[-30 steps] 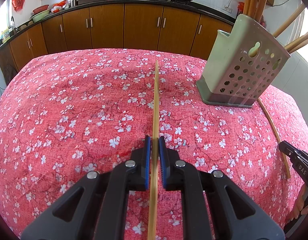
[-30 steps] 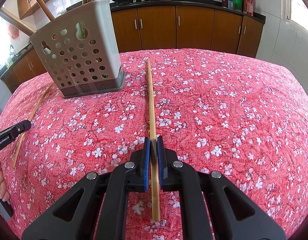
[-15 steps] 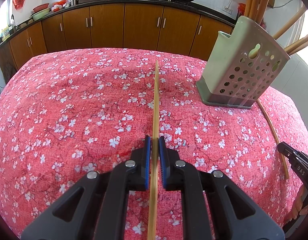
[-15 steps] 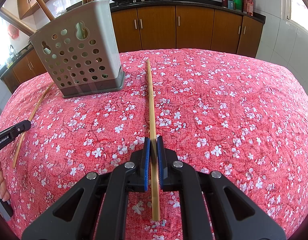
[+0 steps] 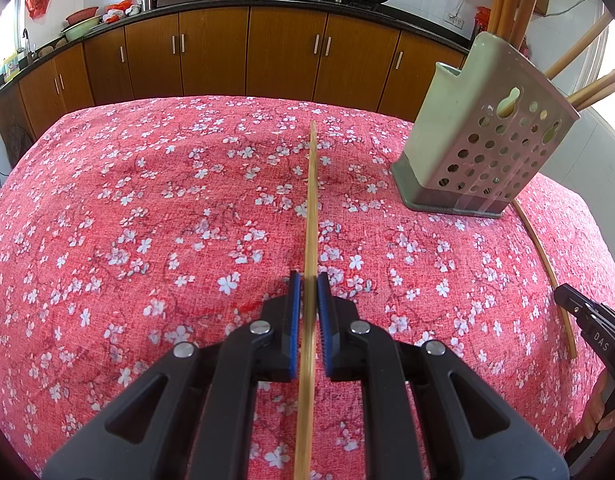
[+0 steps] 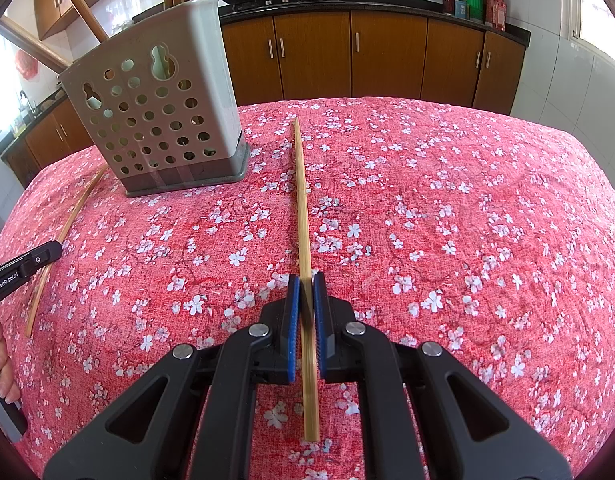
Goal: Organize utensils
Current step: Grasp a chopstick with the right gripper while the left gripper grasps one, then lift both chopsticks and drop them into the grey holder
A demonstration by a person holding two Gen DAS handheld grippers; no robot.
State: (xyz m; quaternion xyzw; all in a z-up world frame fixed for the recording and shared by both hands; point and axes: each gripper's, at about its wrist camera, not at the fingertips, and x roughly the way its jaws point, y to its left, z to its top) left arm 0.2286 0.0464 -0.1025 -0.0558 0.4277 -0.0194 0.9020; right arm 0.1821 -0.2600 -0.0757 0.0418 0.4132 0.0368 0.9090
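Note:
My left gripper (image 5: 306, 280) is shut on a bamboo chopstick (image 5: 312, 200) that points forward just above the red floral tablecloth. My right gripper (image 6: 306, 282) is shut on another bamboo chopstick (image 6: 301, 192), also low over the cloth. A grey perforated utensil holder (image 5: 479, 148) with several wooden utensils stands to the left gripper's right; it is at the left in the right wrist view (image 6: 159, 116). A third chopstick (image 5: 547, 272) lies on the cloth beside the holder, and also shows in the right wrist view (image 6: 63, 236).
The red floral tablecloth (image 5: 127, 220) covers the whole table. Brown kitchen cabinets (image 5: 283, 52) and a counter with woks stand behind it. The other gripper's tip shows at the right edge (image 5: 587, 316) and at the left edge (image 6: 23, 270).

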